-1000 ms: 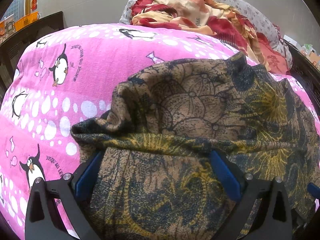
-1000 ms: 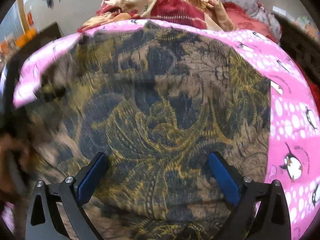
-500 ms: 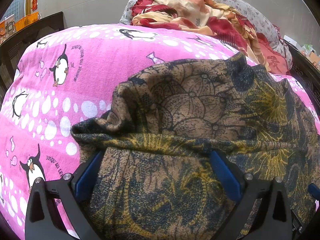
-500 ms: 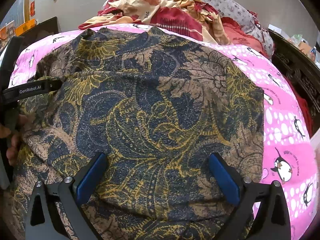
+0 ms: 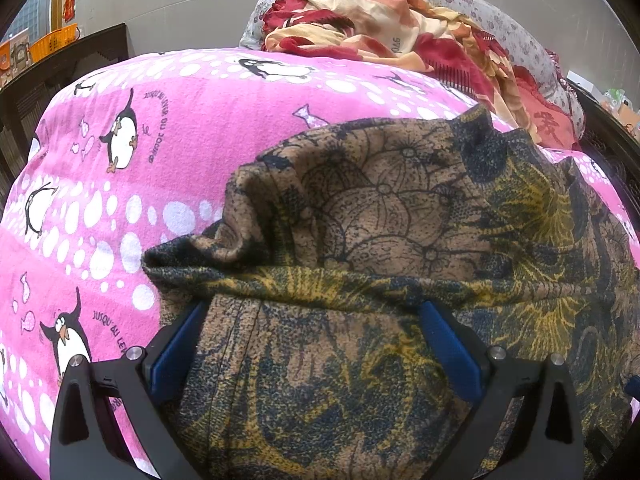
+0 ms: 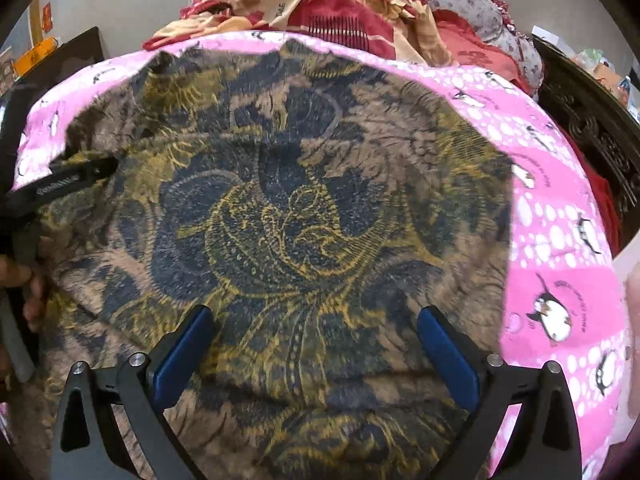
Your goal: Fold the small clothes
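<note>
A brown, navy and yellow floral garment (image 5: 392, 216) lies on the pink penguin bedsheet (image 5: 168, 128). In the left wrist view a folded edge of it bulges up across the tips of my left gripper (image 5: 312, 312), which is open with cloth lying between its wide-spread fingers. In the right wrist view the garment (image 6: 280, 208) spreads flat and broad. My right gripper (image 6: 314, 316) hovers open over its near part, gripping nothing. The left gripper (image 6: 60, 184) reaches onto the garment's left edge there, with a hand (image 6: 20, 276) behind it.
A heap of red and cream bedding (image 5: 384, 28) and a grey flowered pillow (image 5: 500, 28) lie at the far end of the bed. Dark wooden bed frames stand at the left (image 5: 60, 76) and at the right (image 6: 592, 120). Bare pink sheet (image 6: 560, 240) lies right of the garment.
The right wrist view has shifted slightly and is a little blurred, so the right gripper is moving over the garment. The left gripper and the fold at its tips have not moved.
</note>
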The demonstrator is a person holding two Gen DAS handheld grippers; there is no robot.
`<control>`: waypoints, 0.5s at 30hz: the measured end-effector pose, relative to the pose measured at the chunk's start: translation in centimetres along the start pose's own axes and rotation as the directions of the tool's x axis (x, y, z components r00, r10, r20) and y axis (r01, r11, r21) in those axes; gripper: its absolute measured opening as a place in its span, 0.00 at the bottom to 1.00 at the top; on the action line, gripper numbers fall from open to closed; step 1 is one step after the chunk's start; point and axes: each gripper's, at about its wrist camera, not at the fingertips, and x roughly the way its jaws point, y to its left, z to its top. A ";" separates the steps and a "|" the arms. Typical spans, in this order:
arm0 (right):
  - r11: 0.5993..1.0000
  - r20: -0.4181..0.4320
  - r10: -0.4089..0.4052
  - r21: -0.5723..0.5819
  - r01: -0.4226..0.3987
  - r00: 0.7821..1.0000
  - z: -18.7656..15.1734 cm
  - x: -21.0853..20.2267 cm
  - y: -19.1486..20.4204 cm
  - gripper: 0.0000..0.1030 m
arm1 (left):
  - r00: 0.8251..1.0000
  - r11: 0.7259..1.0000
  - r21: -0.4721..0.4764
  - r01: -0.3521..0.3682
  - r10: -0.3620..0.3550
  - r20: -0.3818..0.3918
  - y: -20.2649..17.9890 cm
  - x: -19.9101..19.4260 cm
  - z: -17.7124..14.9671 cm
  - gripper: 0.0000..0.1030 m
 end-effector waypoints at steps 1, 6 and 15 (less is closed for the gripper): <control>1.000 0.006 0.011 -0.001 -0.011 1.000 -0.2 -0.7 -0.1 1.00 | 1.000 1.000 0.000 0.001 -0.001 0.001 0.0 0.0 0.0 1.00; 0.999 0.003 0.046 -0.019 -0.046 0.999 -2.9 -2.1 0.3 1.00 | 1.000 1.000 -0.001 0.001 -0.001 0.000 0.0 0.0 0.0 1.00; 0.997 0.046 0.071 -0.011 -0.070 0.996 -6.1 -1.0 0.8 1.00 | 1.000 1.000 -0.001 0.001 -0.001 0.001 0.0 0.0 0.0 1.00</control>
